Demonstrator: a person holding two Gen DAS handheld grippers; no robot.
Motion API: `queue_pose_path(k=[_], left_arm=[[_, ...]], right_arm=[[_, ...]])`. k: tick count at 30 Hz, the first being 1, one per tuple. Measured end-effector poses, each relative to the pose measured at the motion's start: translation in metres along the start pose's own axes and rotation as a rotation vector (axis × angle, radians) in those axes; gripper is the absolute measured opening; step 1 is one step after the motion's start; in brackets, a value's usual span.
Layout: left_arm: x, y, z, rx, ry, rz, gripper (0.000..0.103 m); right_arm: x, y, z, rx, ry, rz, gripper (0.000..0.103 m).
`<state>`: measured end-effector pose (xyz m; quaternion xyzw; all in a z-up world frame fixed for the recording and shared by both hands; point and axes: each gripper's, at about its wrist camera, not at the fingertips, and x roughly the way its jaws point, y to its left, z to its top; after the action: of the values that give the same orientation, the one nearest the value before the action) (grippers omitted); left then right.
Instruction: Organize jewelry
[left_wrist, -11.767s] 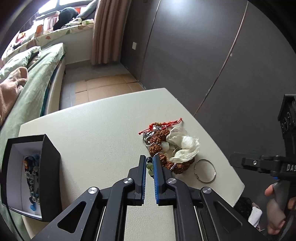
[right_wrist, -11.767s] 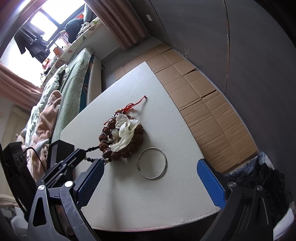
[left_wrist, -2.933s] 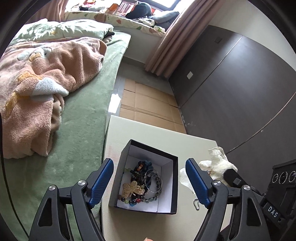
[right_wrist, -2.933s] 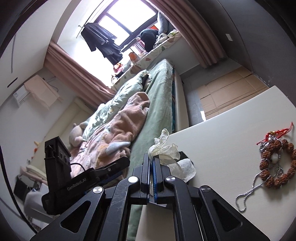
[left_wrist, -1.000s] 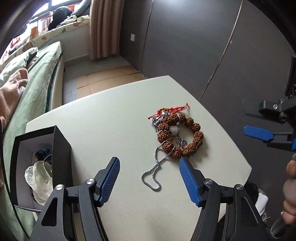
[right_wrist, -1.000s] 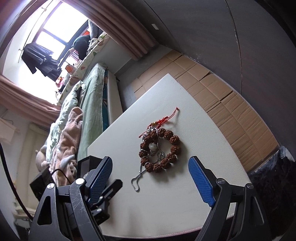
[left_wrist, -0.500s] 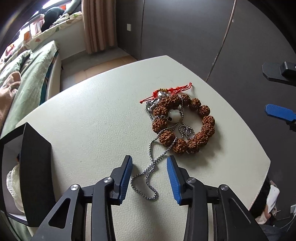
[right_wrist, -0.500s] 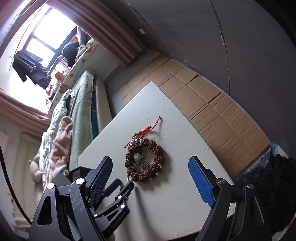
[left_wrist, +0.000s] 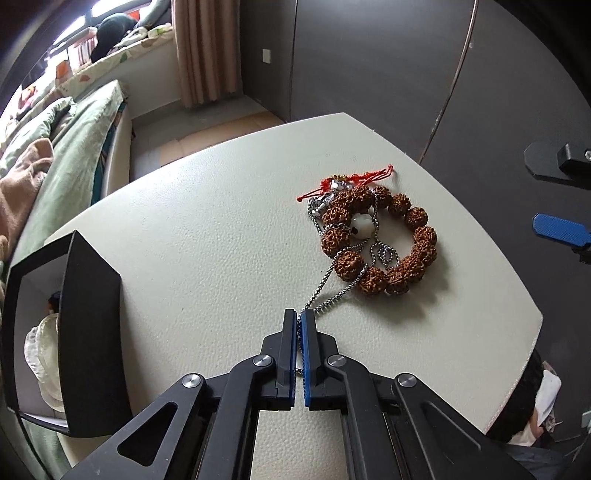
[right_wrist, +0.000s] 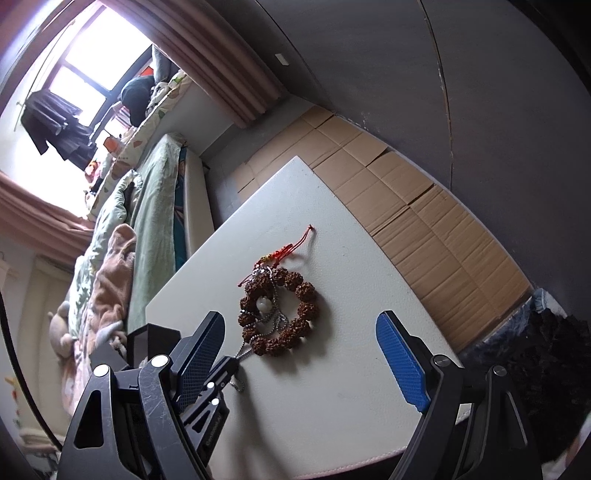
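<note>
A silver chain necklace (left_wrist: 334, 287) lies on the white table (left_wrist: 207, 236), tangled through a brown bead bracelet (left_wrist: 380, 240) with a white pendant and red cord. My left gripper (left_wrist: 298, 317) is shut on the chain's near loop at table level. The black jewelry box (left_wrist: 86, 332) stands at the left edge with white cloth inside. My right gripper (right_wrist: 299, 354) is open and empty, above the table's near side; the bracelet (right_wrist: 279, 314) and chain (right_wrist: 242, 354) lie between its fingers in that view.
A bed with green and pink bedding (left_wrist: 44, 147) runs along the table's left side. Dark wardrobe doors (left_wrist: 369, 55) stand behind. Cardboard covers the floor (right_wrist: 406, 206) past the far table edge. The right gripper's finger (left_wrist: 557, 229) shows at right.
My left gripper has lowered onto the chain's loop and closed on it; half a second ago its jaws were apart around it. The right gripper has stayed open, shifting slightly.
</note>
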<state>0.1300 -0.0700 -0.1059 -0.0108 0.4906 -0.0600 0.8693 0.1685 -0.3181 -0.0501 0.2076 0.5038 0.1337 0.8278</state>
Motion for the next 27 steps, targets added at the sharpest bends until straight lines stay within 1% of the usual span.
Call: queue_pose_path(k=[4,10,15,19,27], left_arm=[[-0.020,0.006,0.005,-0.035,-0.046,-0.029,0.001],[-0.068,0.019,0.021,-0.088,-0.162,-0.040,0.001],[-0.106,0.021,0.039,-0.089,-0.241,-0.032,0.001],[-0.132,0.019,0.056,-0.071,-0.296,-0.016,0.001],[-0.181,0.010,0.082,-0.027,-0.380,0.012,0.001]], right_arm=[[0.003,0.002,0.000,-0.010,0.007,-0.006,0.085],[0.013,0.000,0.003,-0.001,0.034,-0.003,0.085],[0.017,0.002,0.002,0.002,0.045,0.003,0.085],[0.019,0.003,0.002,0.002,0.052,0.002,0.085],[0.019,-0.001,0.008,0.015,0.050,0.016,0.085]])
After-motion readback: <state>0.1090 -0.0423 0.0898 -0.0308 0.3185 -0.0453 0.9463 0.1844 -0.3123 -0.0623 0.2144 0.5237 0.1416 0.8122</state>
